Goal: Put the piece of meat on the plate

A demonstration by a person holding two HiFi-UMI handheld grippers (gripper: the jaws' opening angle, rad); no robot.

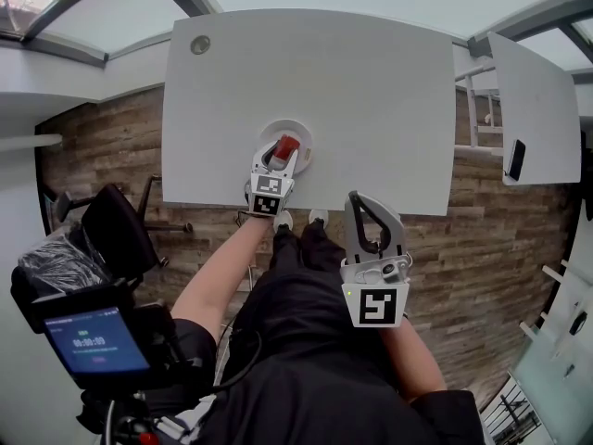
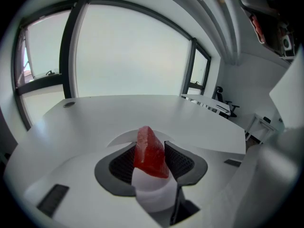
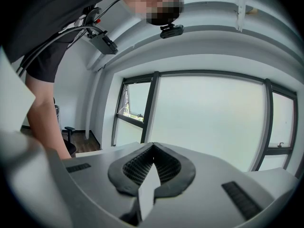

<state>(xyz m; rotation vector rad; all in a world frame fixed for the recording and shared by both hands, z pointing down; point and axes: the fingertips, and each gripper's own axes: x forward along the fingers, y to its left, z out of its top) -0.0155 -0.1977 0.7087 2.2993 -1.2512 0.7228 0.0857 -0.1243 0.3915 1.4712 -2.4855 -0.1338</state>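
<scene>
Over the plate, left gripper jaws stand loosely apart around the upright meat, apparently resting there. Right gripper closed, empty. Risk: meat clings to a pad and topples off during withdrawal.

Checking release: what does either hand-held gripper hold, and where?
Left hand-held gripper: piece of meat between its jaws, grip cannot be told. Right hand-held gripper: shut, empty.
</scene>
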